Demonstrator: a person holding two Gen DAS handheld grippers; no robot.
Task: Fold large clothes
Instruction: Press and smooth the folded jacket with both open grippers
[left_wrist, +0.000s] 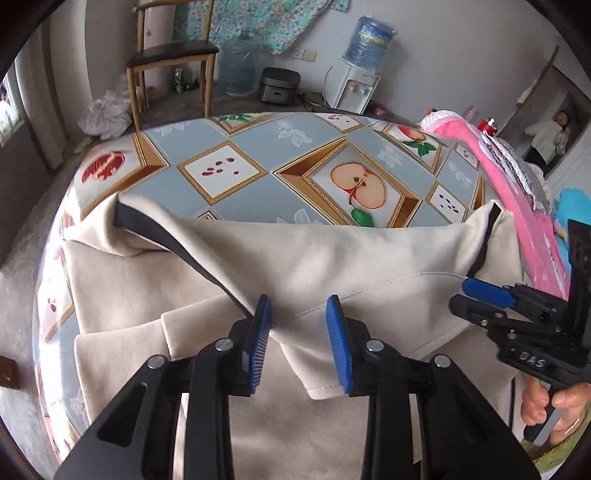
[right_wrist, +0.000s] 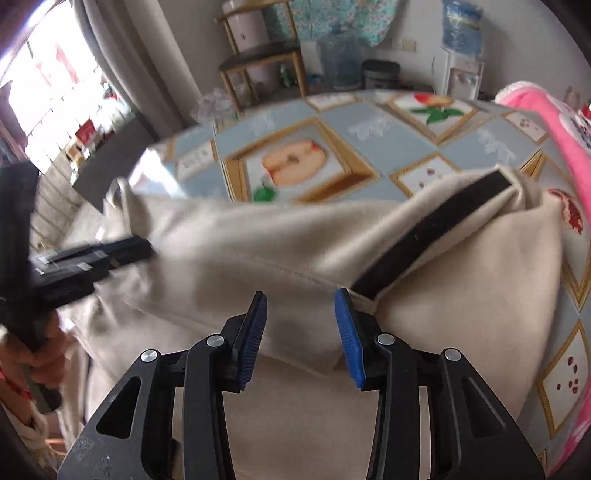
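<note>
Both the left gripper (left_wrist: 299, 339) and right gripper (right_wrist: 301, 338) stand narrowly parted over the beige garment (left_wrist: 314, 258) on the desk (left_wrist: 258, 147), pink cloth (left_wrist: 517, 192) at two o'clock.

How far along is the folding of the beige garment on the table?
Done: the beige garment lies doubled over on the table. In hand: left gripper and right gripper stand open over a folded edge. Left: further folds; it is still wide.

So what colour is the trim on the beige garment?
Black trim on the beige garment; the right wrist view shows it best.
</note>
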